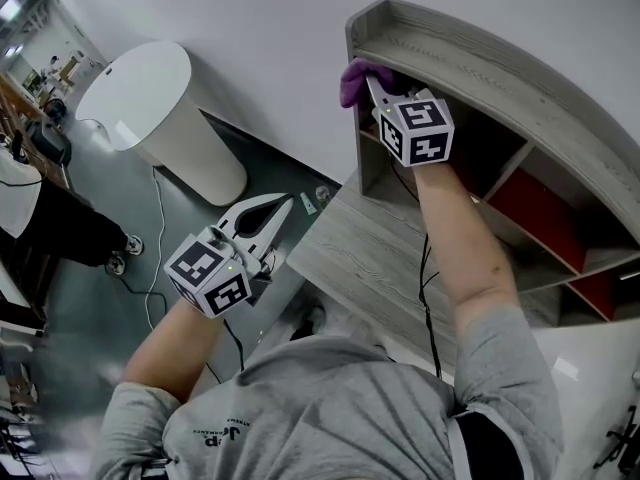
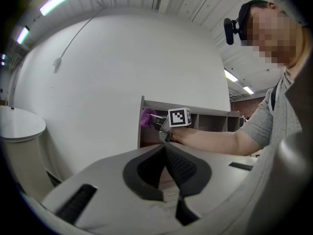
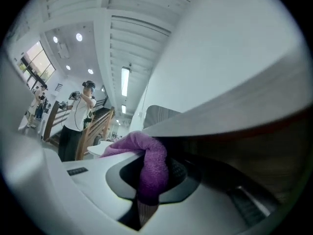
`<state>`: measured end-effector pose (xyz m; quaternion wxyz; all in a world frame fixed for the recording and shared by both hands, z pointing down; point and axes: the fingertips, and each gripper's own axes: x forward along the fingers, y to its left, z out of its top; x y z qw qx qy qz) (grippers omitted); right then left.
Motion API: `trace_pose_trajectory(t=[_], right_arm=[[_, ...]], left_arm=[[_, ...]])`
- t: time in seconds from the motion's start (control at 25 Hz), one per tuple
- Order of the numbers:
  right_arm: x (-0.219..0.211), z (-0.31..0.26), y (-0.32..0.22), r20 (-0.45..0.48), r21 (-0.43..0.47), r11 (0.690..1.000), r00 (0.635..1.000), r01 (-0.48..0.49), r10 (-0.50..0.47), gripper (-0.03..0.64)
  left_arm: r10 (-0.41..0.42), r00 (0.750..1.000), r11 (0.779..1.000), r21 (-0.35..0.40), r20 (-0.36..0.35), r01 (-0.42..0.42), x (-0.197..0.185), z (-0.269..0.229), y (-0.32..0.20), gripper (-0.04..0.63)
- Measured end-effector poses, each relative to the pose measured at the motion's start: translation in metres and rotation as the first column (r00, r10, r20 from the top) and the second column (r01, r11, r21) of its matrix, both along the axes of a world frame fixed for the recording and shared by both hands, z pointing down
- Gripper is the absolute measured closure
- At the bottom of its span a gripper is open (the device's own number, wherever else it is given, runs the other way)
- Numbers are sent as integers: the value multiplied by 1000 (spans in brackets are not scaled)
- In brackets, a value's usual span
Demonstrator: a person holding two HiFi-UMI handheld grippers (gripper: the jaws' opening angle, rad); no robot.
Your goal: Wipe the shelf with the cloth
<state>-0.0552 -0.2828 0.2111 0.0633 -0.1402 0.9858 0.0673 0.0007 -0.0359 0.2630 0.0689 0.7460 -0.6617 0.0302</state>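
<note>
Cloth is not carried by the left gripper, which is held nearest, low beside the desk edge. Its jaws are brought together on nothing, presumably parked clear of the work. Farther out, the right gripper is held up at the upper left corner of the shelf. Its jaws are clamped on the purple cloth, set just beneath the top board, judged so that the bunched end can be dragged along the wood. Counted: one cloth, one shelf unit, two grippers
</note>
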Motion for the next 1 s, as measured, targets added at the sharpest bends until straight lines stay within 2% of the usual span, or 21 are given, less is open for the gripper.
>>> trace_pose_trajectory(t=[0.08,0.2,0.36,0.44,0.48,0.6,0.68,0.84,0.92,1.0], right_arm=[[-1,1,0,-50,50,998,998,-27,29,557],[-4,11,3,-167,176,984,984,-31,61,556],[-8,56,4,-351,227,974,933,4,78,557],[-10,84,2,-456,227,974,886,26,83,557],[-11,100,1,-521,227,973,849,44,83,557],[-15,147,3,-702,234,965,706,115,87,557],[-15,157,3,-744,221,968,663,123,85,558],[-15,156,3,-764,212,970,639,118,89,557],[-14,155,4,-754,217,969,650,119,89,557],[-7,147,4,-725,231,967,682,106,98,555]], left_arm=[[0,1000,1000,4,-5,0,-1,-1,-1,575],[5,1000,1000,7,-6,-5,-2,-2,-4,575],[9,1000,1000,6,-16,-9,-2,0,-4,575],[10,1000,1000,4,-14,-10,-3,2,-2,575],[9,1000,1000,3,-13,-8,-4,3,-1,575],[-2,1000,1000,8,-19,3,-8,4,2,575],[-7,1000,1000,13,-26,7,-8,3,5,575],[-13,999,1000,19,-32,14,-11,4,12,575],[-14,999,1000,22,-44,15,-12,6,14,575],[-7,998,1000,27,-56,9,-13,8,15,575]])
